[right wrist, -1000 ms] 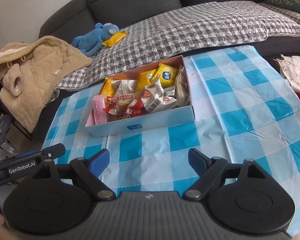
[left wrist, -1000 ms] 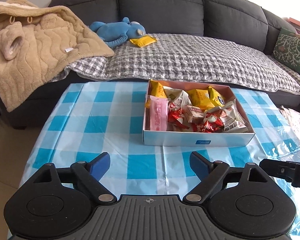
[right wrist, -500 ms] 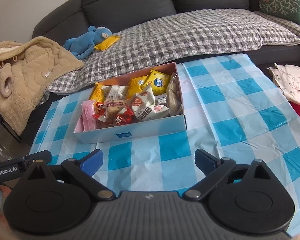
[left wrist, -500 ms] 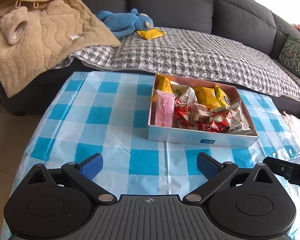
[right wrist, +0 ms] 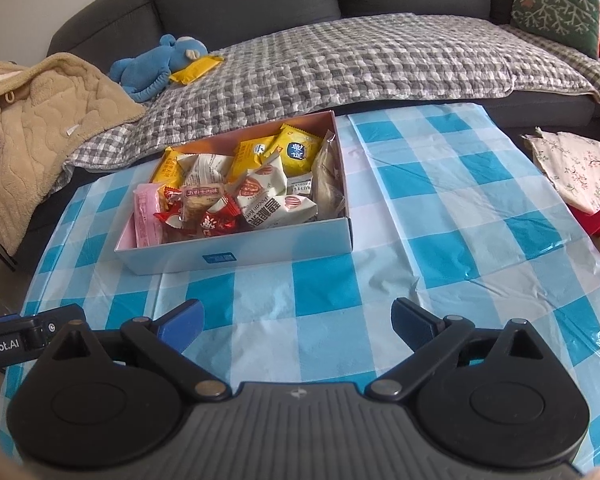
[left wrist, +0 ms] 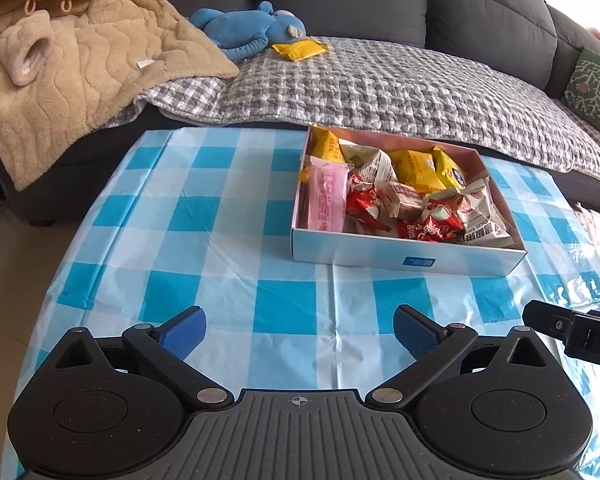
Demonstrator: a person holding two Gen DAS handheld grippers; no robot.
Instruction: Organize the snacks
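Note:
A shallow white cardboard box [left wrist: 404, 258] [right wrist: 236, 258] stands on the blue-checked table and holds several snack packets: yellow, red, white and one pink [left wrist: 327, 196] [right wrist: 146, 216]. One yellow snack packet [left wrist: 299, 49] [right wrist: 196, 69] lies on the sofa next to a blue plush toy [left wrist: 248, 30] [right wrist: 156, 66]. My left gripper [left wrist: 300, 332] is open and empty, low over the table's near edge, well short of the box. My right gripper [right wrist: 296, 320] is open and empty, also at the near edge, right of the left one.
A dark grey sofa with a grey checked cover [left wrist: 380, 88] runs behind the table. A beige fleece garment [left wrist: 68, 68] lies on its left end, a green cushion [right wrist: 556, 0] at its right. A floral cloth [right wrist: 576, 168] and a red object lie right of the table.
Both grippers have drawn a little nearer to the table and box, and their fingers have spread slightly wider. Nothing in the box or on the sofa has moved.

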